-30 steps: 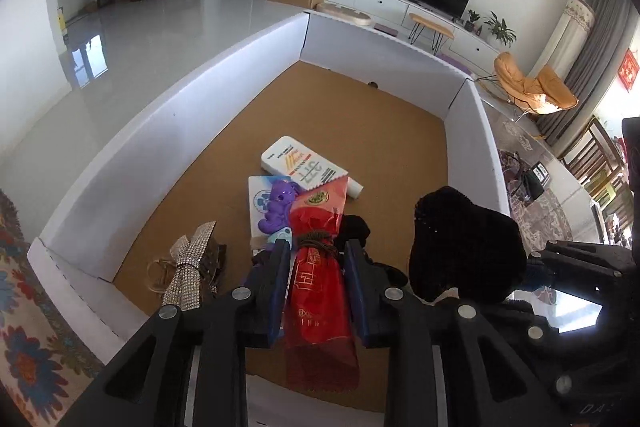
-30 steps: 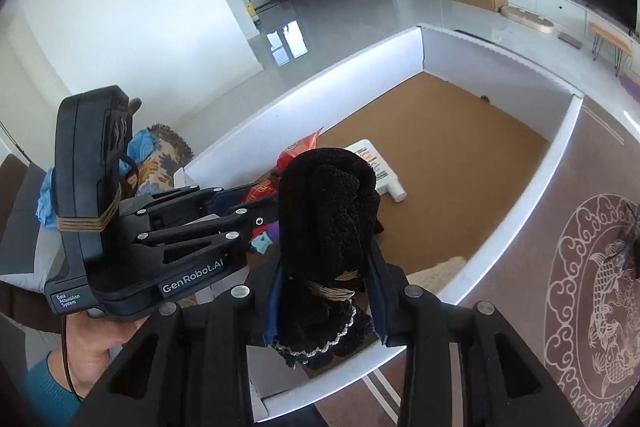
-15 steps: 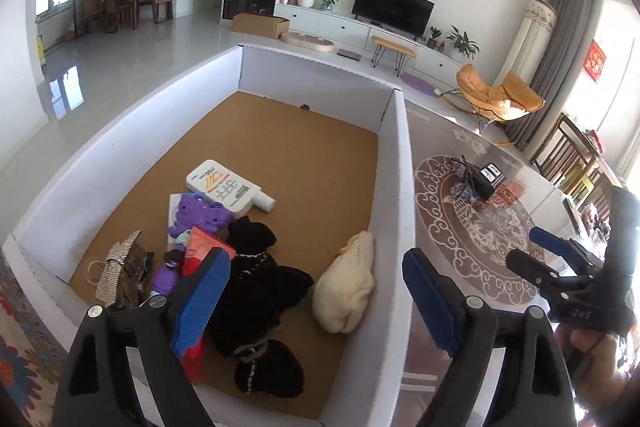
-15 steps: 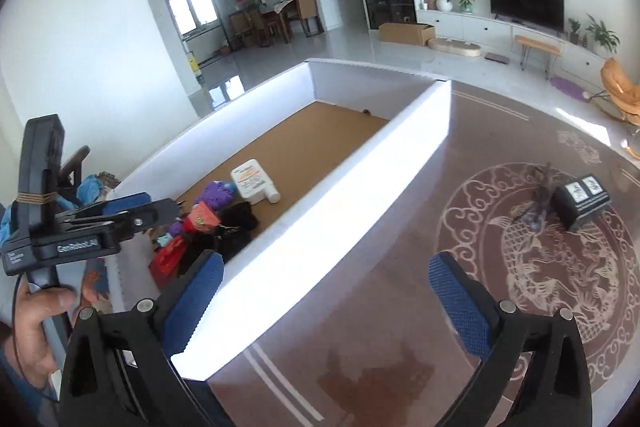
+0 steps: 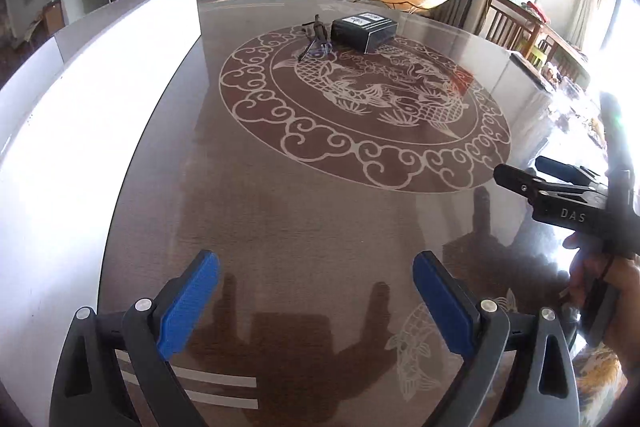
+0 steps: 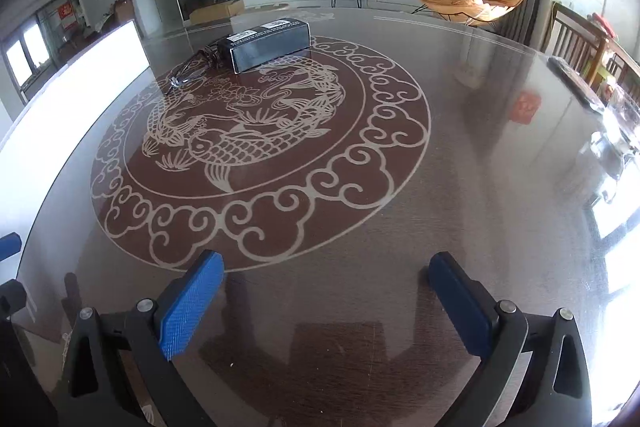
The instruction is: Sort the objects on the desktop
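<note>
On the desk [image 5: 304, 211]: one black box [image 5: 363, 29], one dark tangled item [image 5: 316, 41] beside it, one white-walled bin [image 5: 92, 75]. Two grippers, left gripper [image 5: 316, 299], right gripper [image 6: 326, 299].

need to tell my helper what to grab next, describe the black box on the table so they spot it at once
Start at the round fish-and-cloud pattern on the brown table. At its far edge lies the black box, long and rectangular, with white labels on top. Beside it sits only a tangle of thin dark cable.
</note>
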